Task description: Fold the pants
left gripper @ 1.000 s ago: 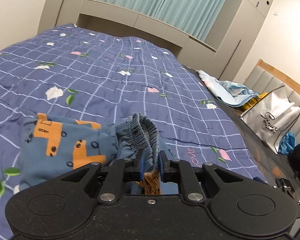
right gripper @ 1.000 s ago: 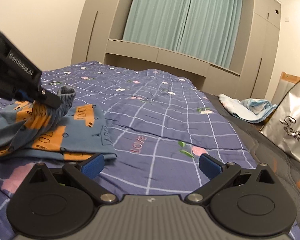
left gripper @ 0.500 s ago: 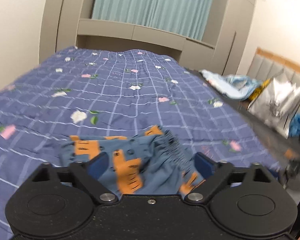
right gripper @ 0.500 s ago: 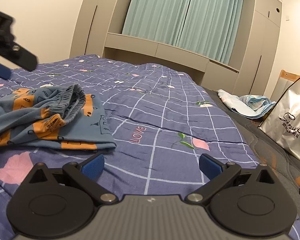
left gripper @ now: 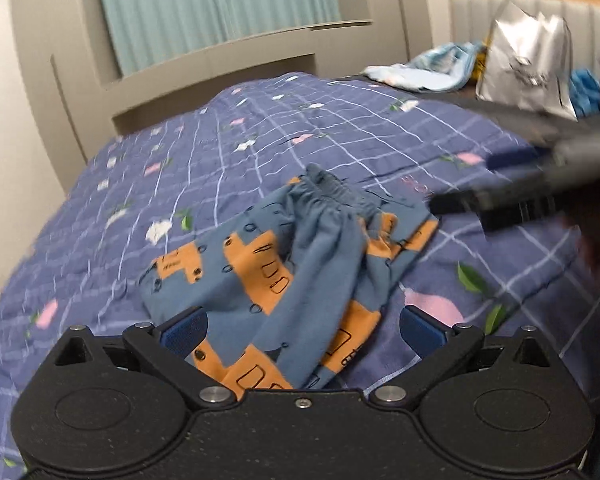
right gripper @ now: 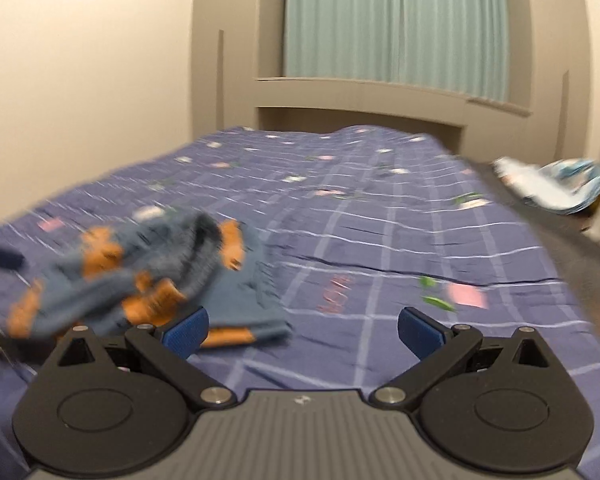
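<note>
Small blue pants with orange shapes (left gripper: pixel 300 264) lie crumpled on the purple checked bedspread (left gripper: pixel 220 152), elastic waistband at the far end. My left gripper (left gripper: pixel 304 330) is open, its blue pads either side of the near end of the cloth, holding nothing. My right gripper (right gripper: pixel 303 330) is open and empty above the bedspread (right gripper: pixel 380 248), just right of the pants (right gripper: pixel 148 268), which show blurred. The right gripper also appears in the left wrist view (left gripper: pixel 512 184) as a blurred dark shape right of the waistband.
A light blue cloth pile (left gripper: pixel 416 74) and a silver bag (left gripper: pixel 528 68) sit beyond the bed's right edge. A beige cabinet and teal curtain (right gripper: pixel 400 28) stand at the far end. A wall runs along the left.
My left gripper let go of the waistband, opened and swung round to the near end of the pants. The pants dropped onto the bed. My right gripper moved left toward them.
</note>
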`<state>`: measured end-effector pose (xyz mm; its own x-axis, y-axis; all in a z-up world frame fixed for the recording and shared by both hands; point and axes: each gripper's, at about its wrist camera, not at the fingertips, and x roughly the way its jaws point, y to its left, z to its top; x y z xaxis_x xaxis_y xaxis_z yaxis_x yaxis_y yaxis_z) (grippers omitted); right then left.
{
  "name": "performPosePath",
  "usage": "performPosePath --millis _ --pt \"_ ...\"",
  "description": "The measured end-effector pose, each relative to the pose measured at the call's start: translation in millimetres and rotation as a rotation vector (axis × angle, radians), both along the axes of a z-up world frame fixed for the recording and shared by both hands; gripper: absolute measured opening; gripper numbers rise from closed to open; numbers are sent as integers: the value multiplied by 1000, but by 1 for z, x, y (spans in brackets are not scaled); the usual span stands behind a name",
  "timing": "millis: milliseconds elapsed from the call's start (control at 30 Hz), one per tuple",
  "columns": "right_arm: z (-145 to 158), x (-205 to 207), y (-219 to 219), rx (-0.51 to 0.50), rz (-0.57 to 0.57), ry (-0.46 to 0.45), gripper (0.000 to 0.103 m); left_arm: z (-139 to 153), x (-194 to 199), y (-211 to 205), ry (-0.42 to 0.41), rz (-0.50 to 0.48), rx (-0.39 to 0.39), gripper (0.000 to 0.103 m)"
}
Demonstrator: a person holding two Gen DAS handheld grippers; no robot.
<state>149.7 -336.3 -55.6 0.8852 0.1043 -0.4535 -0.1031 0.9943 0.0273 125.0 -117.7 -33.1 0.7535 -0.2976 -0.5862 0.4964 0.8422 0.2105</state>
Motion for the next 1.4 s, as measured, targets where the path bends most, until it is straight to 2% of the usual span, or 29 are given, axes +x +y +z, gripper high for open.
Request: performPosePath --millis 133,267,367,467,567,633,700,900,967,1000,1067,1133,1233,1400 --pt "13 30 -9 118 154 78 103 -4 1 -11 -13 -33 40 102" --pt "17 61 -4 118 265 160 103 -2 3 -18 -48 -36 33 102" --pt "22 75 2 139 305 165 103 1 10 -23 -43 -26 3 97" --pt "25 88 1 242 344 175 103 2 18 -27 -17 -38 -33 86" --pt "24 103 -2 343 361 202 103 0 23 -31 5 -53 -50 70" --pt "22 111 -3 375 368 217 103 -2 26 -32 21 -61 -52 55" --pt "18 116 -4 385 369 227 101 -4 28 -32 33 -61 -47 49" --pt "7 123 -5 415 361 272 78 -3 31 -29 53 -61 -72 41" --pt "4 122 -4 424 358 285 67 -3 32 -28 56 -59 -80 37" --pt "1 123 -5 432 358 296 54 -3 33 -28 59 -59 -84 32" --pt "-3 124 -4 440 352 311 43 -1 33 -27 59 -60 -90 23" --pt "-4 122 -5 453 354 309 26 1 34 -27 56 -60 -92 15" --pt "-1 119 -5 460 360 291 18 7 35 -25 63 -56 -114 10" --pt "14 112 -9 471 364 237 14 22 38 -25 58 -62 -169 9"
